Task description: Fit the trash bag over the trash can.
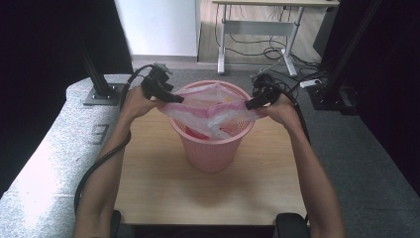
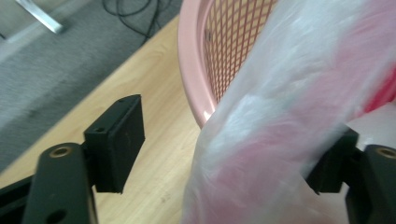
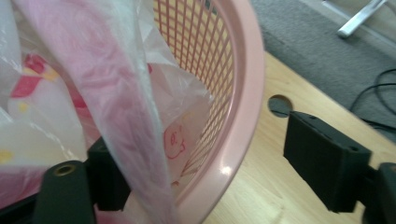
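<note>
We see the left gripper at the left rim of the pink basket, jaws wide apart, the plastic bag draped over one jaw and hooked, not pinched. The right gripper is at the basket's right rim, jaws also spread wide; the bag's edge and the rim both lie in the gap. The bag (pink and white, printed) is stretched across the basket's mouth. The basket stands mid-table, both hands level with its rim.
</note>
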Demonstrator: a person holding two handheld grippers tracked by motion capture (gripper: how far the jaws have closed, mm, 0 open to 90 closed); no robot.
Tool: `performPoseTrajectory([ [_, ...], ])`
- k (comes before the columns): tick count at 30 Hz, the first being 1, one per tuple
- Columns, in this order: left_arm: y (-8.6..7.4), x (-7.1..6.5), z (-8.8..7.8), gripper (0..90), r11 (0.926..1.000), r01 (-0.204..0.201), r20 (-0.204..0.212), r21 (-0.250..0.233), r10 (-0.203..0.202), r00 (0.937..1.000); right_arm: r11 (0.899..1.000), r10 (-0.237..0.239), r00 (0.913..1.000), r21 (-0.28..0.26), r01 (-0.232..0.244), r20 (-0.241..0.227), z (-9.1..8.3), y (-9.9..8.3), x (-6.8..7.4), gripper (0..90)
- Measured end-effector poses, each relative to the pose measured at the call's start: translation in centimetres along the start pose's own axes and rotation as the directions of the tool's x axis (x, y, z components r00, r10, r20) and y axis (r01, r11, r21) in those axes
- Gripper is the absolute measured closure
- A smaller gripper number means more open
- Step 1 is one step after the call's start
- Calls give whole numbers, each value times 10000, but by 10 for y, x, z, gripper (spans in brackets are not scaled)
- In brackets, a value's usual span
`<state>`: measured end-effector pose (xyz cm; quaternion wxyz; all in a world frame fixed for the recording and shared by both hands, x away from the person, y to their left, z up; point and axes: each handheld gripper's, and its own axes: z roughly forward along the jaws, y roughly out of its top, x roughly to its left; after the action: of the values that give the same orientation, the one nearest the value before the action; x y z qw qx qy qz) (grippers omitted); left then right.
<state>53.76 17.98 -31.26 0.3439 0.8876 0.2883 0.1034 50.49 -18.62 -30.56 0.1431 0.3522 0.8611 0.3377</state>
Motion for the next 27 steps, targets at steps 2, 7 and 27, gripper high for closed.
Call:
performPoseTrajectory([
  [2, -4, 1, 7, 279, 9999, 111, 256, 39, -112, 9996, 10000, 37, 9999, 1, -37, -157, 3, -4, 0, 340],
  [7, -9, -9, 6, 381, 9998, 50, 1230, -206, -25, 9924, 10000, -33, 10000, 35, 33, -70, 2, -9, 8, 365],
  [27, -22, -68, -70, 302, 9920, -1133, 194, -555, 1145, 9932, 9916, -1167, 9911, -634, 1126, -648, -50, -15, 51, 360],
])
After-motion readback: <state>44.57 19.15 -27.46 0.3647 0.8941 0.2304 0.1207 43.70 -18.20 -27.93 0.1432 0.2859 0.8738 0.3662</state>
